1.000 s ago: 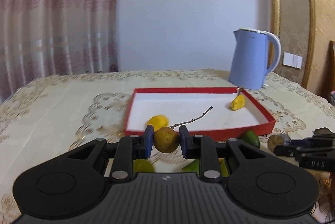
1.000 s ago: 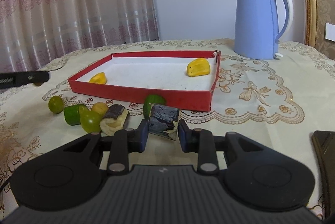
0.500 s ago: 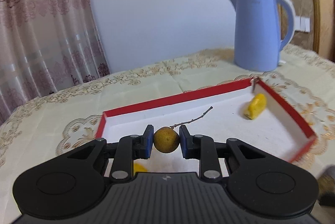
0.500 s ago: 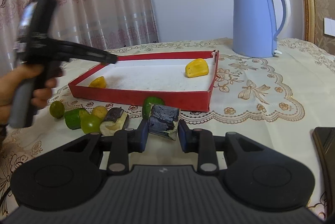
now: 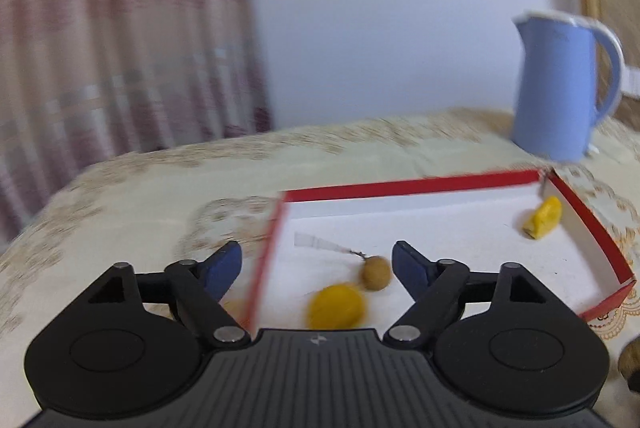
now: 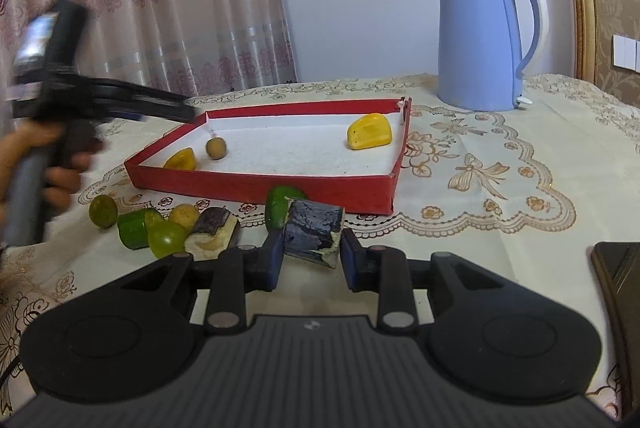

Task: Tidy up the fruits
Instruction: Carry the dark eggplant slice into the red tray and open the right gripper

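A red tray with a white floor lies on the table. My left gripper hangs over its near left corner, jaws opening. A brown round fruit with a twig lies loose on the tray floor between the spread fingers, beside a yellow fruit. Another yellow piece lies at the far right corner. In the right wrist view, my right gripper is shut on a dark blue-black chunk in front of the tray. The brown fruit rests inside, under the left gripper.
Loose pieces lie before the tray: a green lime, a green piece, a green grape, a dark-skinned piece and a green fruit. A blue kettle stands behind. A dark flat object lies at the right edge.
My left gripper has swung to the tray's left corner and its jaws have spread; the brown fruit has left them and lies in the tray. The right gripper has not moved.
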`<action>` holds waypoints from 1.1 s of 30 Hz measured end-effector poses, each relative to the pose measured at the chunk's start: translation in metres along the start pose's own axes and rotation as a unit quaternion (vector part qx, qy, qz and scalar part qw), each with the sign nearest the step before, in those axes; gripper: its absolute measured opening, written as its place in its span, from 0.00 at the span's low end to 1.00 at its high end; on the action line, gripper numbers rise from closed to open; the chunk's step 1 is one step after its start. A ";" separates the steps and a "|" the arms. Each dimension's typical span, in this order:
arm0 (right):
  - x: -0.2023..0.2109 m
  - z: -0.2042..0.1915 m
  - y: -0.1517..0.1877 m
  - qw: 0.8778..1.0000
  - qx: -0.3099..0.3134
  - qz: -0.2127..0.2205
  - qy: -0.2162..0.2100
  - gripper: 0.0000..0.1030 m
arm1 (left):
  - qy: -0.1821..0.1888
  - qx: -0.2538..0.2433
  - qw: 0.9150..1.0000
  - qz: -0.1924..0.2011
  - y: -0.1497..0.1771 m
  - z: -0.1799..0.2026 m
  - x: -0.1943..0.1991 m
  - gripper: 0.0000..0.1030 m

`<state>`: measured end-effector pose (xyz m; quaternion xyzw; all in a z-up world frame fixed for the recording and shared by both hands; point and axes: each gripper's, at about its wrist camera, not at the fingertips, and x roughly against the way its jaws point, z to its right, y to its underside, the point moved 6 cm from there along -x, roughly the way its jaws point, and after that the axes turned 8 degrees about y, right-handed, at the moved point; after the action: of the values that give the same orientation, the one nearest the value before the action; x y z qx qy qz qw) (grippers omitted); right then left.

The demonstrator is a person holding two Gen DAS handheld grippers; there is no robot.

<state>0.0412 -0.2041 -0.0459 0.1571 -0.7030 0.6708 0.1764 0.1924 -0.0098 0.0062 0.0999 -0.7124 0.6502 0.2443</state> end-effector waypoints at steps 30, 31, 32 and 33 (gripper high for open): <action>-0.017 -0.024 -0.048 0.997 0.068 0.027 0.009 0.28 | 0.010 0.123 0.992 -0.005 0.082 -0.048 0.039 0.89; -0.020 -0.025 -0.050 0.997 0.069 0.027 0.009 0.28 | 0.009 0.121 0.993 -0.005 0.082 -0.048 0.040 0.89; -0.022 -0.026 -0.052 0.997 0.071 0.026 0.008 0.28 | 0.008 0.119 0.993 -0.004 0.082 -0.047 0.040 0.89; -0.026 -0.027 -0.054 0.997 0.074 0.025 0.007 0.28 | 0.007 0.116 0.993 -0.004 0.082 -0.046 0.040 0.89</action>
<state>0.0894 -0.1805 -0.0090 0.1470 -0.6539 0.7264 0.1522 0.1304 0.0533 -0.0445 0.1261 -0.6300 0.7283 0.2384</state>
